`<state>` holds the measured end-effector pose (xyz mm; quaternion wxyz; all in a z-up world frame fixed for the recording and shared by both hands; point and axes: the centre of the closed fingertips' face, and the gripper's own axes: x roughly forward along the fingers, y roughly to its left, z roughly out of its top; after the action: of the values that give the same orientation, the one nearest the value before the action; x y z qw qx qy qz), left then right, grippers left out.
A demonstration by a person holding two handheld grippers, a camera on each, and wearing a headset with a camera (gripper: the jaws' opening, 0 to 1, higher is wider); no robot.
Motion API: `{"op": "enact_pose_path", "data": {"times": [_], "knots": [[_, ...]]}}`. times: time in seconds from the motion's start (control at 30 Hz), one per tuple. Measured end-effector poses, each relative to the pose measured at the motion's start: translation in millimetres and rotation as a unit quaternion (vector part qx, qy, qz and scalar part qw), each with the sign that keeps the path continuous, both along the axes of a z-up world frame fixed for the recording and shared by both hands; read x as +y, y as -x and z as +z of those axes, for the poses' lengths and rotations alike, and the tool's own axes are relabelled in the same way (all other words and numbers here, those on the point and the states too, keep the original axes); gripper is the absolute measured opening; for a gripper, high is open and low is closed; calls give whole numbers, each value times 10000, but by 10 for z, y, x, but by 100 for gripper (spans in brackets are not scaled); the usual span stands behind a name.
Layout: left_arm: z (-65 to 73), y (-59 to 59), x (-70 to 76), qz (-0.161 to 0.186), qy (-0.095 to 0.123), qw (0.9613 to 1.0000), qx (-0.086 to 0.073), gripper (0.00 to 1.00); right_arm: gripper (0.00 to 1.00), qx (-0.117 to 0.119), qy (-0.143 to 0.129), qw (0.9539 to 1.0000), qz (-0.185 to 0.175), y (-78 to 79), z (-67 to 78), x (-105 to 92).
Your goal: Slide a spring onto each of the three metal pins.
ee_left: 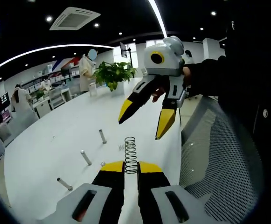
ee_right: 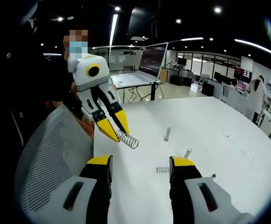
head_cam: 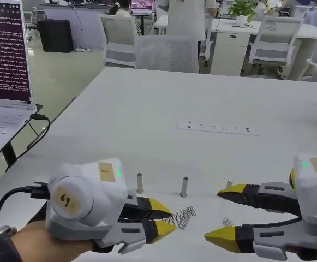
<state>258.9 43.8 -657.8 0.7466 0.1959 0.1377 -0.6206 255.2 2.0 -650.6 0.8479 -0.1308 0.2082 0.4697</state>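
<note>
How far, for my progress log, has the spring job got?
Done: nothing yet; all three pins stand bare. In hand: the left gripper is shut on a spring, and the open right gripper is near a smaller spring lying on the table. Left: springs onto all three pins.

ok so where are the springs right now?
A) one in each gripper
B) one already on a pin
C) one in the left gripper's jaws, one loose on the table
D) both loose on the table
C: the left gripper is shut on a long spring, a short spring lies on the table by the open right gripper, and the three pins stand bare.
</note>
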Motion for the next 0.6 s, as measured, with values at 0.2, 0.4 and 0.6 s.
{"op": "enact_pose_path", "data": {"times": [0.2,0.4,0.6], "knots": [[-7,74,-60,-190,-18,9998,15,2,37,39,-62,9998,181,51,2,75],[8,122,-104,-318,6,9995,2,2,27,80,-79,9994,322,92,-8,116],[33,160,-136,-428,36,9991,-13,2,23,145,-103,9989,428,126,-22,143]]}}
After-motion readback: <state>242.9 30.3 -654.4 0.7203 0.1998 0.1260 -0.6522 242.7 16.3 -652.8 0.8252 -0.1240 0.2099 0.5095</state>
